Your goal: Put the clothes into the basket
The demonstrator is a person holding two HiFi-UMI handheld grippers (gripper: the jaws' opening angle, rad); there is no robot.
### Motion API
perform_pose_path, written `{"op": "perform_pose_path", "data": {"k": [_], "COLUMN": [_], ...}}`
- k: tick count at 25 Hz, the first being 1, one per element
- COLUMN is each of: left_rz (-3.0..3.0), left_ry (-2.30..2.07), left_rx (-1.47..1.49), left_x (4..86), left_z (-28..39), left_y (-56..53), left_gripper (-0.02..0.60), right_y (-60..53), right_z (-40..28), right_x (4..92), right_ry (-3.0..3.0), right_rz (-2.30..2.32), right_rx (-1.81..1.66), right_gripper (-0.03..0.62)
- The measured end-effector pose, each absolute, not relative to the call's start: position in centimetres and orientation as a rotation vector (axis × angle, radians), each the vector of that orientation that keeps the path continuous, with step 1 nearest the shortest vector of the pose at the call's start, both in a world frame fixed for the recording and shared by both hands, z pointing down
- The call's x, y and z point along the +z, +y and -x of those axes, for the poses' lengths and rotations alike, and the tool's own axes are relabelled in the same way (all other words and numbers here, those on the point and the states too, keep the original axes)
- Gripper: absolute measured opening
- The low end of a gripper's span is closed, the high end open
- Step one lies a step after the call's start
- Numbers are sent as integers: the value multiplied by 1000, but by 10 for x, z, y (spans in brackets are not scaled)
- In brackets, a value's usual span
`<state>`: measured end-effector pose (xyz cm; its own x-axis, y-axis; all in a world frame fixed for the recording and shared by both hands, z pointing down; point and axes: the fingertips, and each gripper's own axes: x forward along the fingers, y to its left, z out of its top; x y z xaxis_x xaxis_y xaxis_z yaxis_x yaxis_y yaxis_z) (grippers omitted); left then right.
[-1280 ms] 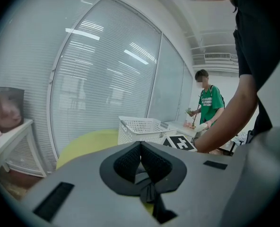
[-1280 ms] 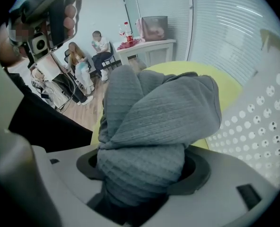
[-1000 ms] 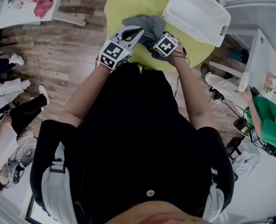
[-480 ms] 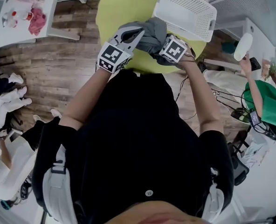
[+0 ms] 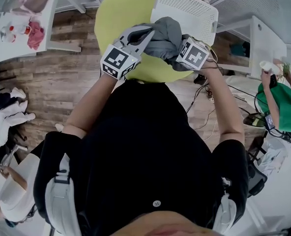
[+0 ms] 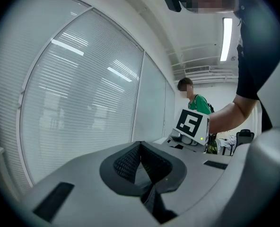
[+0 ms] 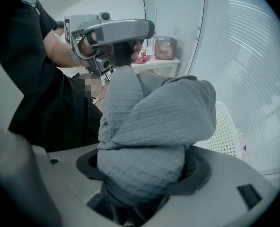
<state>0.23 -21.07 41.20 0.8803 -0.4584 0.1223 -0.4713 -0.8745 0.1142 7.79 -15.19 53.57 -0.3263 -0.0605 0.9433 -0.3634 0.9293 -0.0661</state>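
Garment (image 5: 166, 33) is up off the table (image 5: 118, 14) now; your left gripper (image 5: 139, 34) and right gripper (image 5: 179, 44) fingers both clamp it; basket (image 5: 182, 6) next.

Head view sits high, staring steeply down past the person's torso (image 5: 145, 146) onto the round yellow counter (image 5: 117, 14) and the white basket (image 5: 187, 6). Left gripper view rides the left hand-held gripper (image 5: 146, 33), facing roughly level toward the blinds (image 6: 83, 93), and catches the marker cube (image 6: 193, 123) of the right hand-held gripper (image 5: 179, 47). Right gripper view is jammed close against the grey garment (image 7: 149, 126). It shares the garment, the basket and the left hand-held gripper with the head view.
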Motion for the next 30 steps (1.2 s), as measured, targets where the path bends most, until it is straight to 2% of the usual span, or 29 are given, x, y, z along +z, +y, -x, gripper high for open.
{"op": "perform_pose_path", "data": {"k": [17,30], "left_rz": [-2954,-2900], "left_ry": [-824,-932], "left_rx": [65,127], "left_x": [366,404], "left_z": [-70,-101], "left_y": [-264,-319], "left_gripper": [11,9], "right_y": [-246,-328], "right_z": [-158,-198], "right_x": [469,519], "right_ry": [-1858,-1832], "right_rz": [-311,-272], "right_rx": [97,46], "right_gripper": [362,362]}}
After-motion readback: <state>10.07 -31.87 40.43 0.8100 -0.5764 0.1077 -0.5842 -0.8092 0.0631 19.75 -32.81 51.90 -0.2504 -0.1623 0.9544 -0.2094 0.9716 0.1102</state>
